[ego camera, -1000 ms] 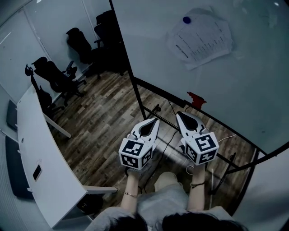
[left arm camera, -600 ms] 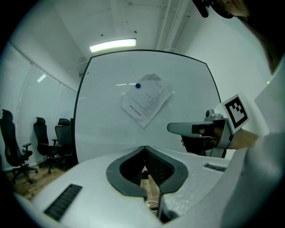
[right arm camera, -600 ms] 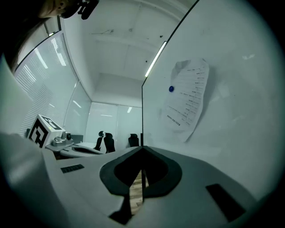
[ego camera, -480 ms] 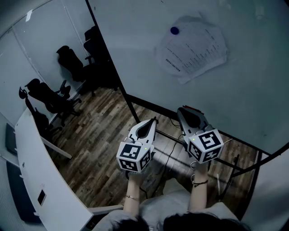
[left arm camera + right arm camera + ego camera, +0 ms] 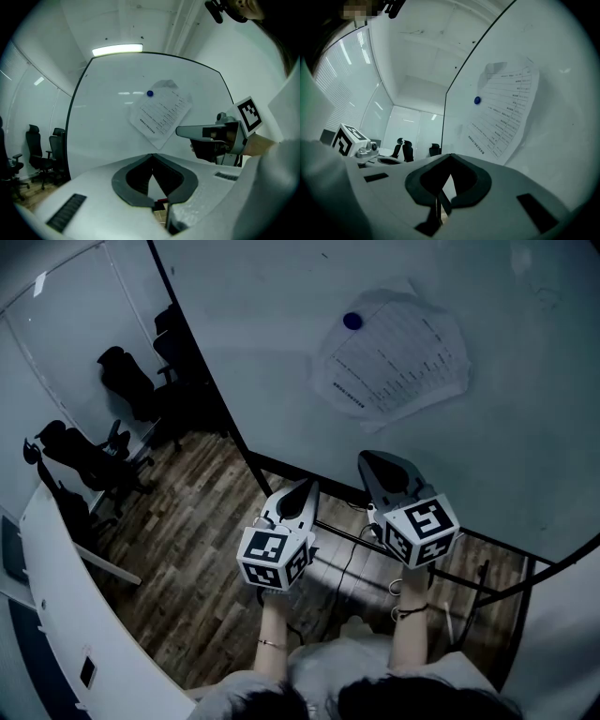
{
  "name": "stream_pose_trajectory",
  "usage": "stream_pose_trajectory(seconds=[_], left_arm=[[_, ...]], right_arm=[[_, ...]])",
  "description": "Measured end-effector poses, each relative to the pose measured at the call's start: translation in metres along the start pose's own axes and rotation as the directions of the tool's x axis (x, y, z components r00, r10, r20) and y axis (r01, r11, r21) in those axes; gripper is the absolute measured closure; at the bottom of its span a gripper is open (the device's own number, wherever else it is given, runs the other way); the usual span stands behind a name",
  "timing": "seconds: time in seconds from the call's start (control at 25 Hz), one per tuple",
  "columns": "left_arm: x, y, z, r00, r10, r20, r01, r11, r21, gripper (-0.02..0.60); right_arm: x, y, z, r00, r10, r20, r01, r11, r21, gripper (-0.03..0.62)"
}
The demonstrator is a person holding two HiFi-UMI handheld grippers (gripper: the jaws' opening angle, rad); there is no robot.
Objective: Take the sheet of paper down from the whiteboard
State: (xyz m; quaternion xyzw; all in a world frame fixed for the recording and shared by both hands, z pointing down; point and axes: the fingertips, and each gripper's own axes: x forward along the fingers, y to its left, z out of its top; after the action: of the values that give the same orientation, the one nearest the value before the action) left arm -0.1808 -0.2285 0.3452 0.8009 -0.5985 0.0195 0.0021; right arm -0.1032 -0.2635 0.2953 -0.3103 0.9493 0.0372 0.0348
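Observation:
A printed sheet of paper (image 5: pixel 394 357) hangs tilted on the whiteboard (image 5: pixel 281 334), pinned near its top left corner by a round blue magnet (image 5: pixel 352 321). The same sheet (image 5: pixel 161 114) shows in the left gripper view with the magnet (image 5: pixel 150 93), and the sheet (image 5: pixel 506 119) with its magnet (image 5: pixel 477 100) in the right gripper view. My left gripper (image 5: pixel 306 486) is shut and empty, held below and left of the paper. My right gripper (image 5: pixel 367 459) is shut with nothing in it, pointing at the board just under the sheet's lower edge.
The whiteboard stands on a black frame (image 5: pixel 281 474) over a wood floor (image 5: pixel 187 559). Black office chairs (image 5: pixel 131 390) are grouped at the left. A long white desk (image 5: pixel 56 615) runs along the lower left.
Both grippers have risen and moved toward the whiteboard. The paper now sits nearer the grippers in the head view.

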Motion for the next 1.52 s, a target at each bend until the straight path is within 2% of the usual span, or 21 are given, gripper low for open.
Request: stream_pose_trajectory(seconds=[0.28, 0.56, 0.92, 1.16, 1.36, 1.52], left_arm=[[0.021, 0.003, 0.017, 1.000, -0.011, 0.011, 0.010, 0.999, 0.050, 0.575], [0.052, -0.001, 0.048, 0.993, -0.038, 0.108, 0.031, 0.997, 0.067, 0.575], [0.081, -0.014, 0.093, 0.966, -0.129, 0.222, 0.109, 0.989, 0.100, 0.577], [0.094, -0.012, 0.139, 0.942, -0.161, 0.294, 0.116, 0.980, 0.163, 0.575], [0.109, -0.011, 0.162, 0.944, -0.175, 0.280, 0.112, 0.967, 0.227, 0.575], [0.115, -0.012, 0.171, 0.942, -0.192, 0.275, 0.124, 0.961, 0.248, 0.575]], right_arm=[[0.006, -0.019, 0.019, 0.998, -0.034, 0.052, 0.034, 0.999, 0.001, 0.594], [-0.003, -0.054, 0.033, 0.988, -0.133, 0.080, 0.134, 0.991, -0.011, 0.594], [-0.037, -0.100, 0.041, 0.943, -0.322, 0.090, 0.322, 0.947, 0.014, 0.594], [-0.048, -0.102, 0.050, 0.927, -0.365, 0.084, 0.366, 0.931, 0.004, 0.593], [-0.047, -0.104, 0.057, 0.920, -0.384, 0.081, 0.385, 0.923, 0.008, 0.592], [-0.046, -0.105, 0.059, 0.914, -0.397, 0.079, 0.397, 0.918, 0.021, 0.592]])
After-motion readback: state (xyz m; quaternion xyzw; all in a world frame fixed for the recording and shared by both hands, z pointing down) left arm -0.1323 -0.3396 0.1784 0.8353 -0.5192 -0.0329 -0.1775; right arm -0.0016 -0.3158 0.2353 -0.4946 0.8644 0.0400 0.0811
